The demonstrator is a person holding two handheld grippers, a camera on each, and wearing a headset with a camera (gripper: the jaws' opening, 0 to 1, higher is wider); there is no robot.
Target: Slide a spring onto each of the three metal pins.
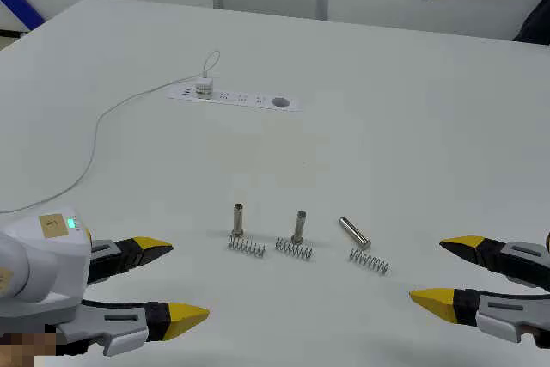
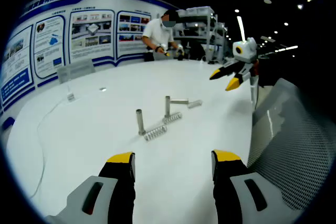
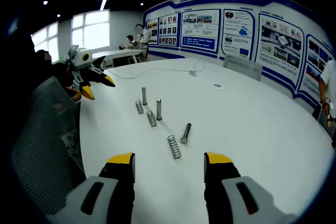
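Right gripper view shows the right gripper point(image 3: 169, 160) with its yellow-tipped jaws apart and empty; a small coiled steel spring point(image 3: 174, 146) lies just ahead, roughly in line with the gap, beside the toppled short metal pin point(image 3: 186, 133) on the white table point(image 3: 273, 129). On the left gripper point(image 2: 173, 157) the jaws stand apart too, facing another spring point(image 2: 156, 132) at the foot of an upright pin point(image 2: 140, 121). Pinch 1 spring lightly across its coils near an end, keeping the bore clear; the toppled pin probably needs steadying. All 3 pins are bare.
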